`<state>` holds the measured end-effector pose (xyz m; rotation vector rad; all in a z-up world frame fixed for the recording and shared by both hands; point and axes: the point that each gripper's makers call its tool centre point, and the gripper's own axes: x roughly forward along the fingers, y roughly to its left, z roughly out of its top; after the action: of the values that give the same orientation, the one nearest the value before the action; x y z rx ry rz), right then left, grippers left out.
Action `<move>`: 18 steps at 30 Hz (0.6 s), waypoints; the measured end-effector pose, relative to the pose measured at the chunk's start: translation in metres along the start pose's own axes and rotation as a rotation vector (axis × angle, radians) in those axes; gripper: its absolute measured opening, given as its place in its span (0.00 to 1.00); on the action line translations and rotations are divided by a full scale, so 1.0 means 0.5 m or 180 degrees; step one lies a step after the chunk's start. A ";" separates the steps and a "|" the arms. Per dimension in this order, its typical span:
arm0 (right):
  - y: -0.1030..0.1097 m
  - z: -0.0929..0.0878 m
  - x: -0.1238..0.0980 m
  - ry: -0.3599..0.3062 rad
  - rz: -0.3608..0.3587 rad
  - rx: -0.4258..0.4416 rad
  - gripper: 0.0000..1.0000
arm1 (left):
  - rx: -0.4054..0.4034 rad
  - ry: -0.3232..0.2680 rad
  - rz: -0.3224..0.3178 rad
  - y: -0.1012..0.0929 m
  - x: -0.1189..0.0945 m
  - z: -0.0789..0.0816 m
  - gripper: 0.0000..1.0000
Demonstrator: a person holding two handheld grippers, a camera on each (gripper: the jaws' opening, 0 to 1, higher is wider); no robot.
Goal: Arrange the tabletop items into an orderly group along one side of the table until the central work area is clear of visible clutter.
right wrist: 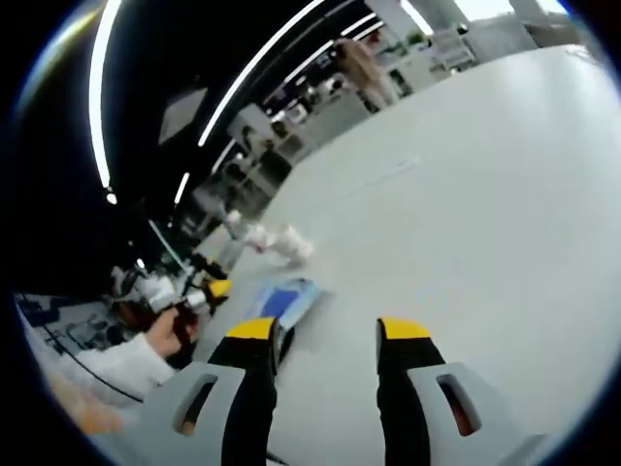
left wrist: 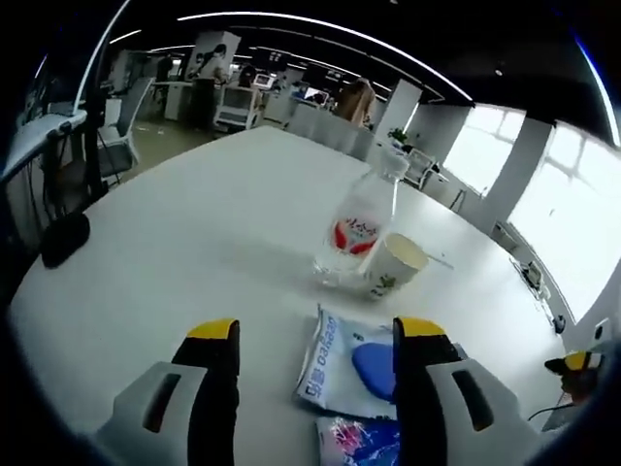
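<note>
A clear water bottle (left wrist: 360, 225) with a red label stands on the white table (left wrist: 194, 243), and a paper cup (left wrist: 393, 263) leans against its right side. In front of them lies a white and blue packet (left wrist: 340, 361), with a second pink and blue packet (left wrist: 354, 442) below it. My left gripper (left wrist: 316, 335) hovers open over the first packet, touching nothing. In the right gripper view the tilted table (right wrist: 466, 194) carries the bottle and cup (right wrist: 277, 241) far off and the blue packet (right wrist: 286, 301) just left of my open right gripper (right wrist: 326, 328). The left gripper (right wrist: 199, 291) appears there, held by a hand.
A black object (left wrist: 64, 238) lies near the table's left edge. Desks, chairs and a standing person (left wrist: 208, 73) fill the office behind. Bright windows (left wrist: 572, 214) run along the right. A person's hand and white sleeve (right wrist: 126, 359) show at left in the right gripper view.
</note>
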<state>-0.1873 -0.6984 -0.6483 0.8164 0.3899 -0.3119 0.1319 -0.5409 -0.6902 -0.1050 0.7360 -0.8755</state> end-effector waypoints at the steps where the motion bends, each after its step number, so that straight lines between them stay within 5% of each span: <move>1: 0.004 0.000 0.004 0.0013 0.0014 -0.0014 0.38 | -0.0016 0.0006 -0.0002 0.002 0.000 -0.004 0.64; 10: 0.031 -0.013 0.042 0.0247 0.0126 -0.0172 0.38 | -0.0113 0.0076 -0.0029 0.004 0.011 -0.032 0.61; 16: 0.056 -0.024 0.109 0.0444 0.0209 0.0009 0.38 | -0.0094 0.0180 -0.0043 0.012 0.023 -0.050 0.55; 18: 0.081 -0.044 0.137 0.0656 0.0347 -0.0118 0.38 | -0.0151 0.0215 -0.0057 0.013 0.025 -0.056 0.53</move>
<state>-0.1147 -0.6639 -0.6669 0.8328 0.5401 -0.1185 0.1238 -0.5398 -0.7205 -0.1247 0.8203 -0.8822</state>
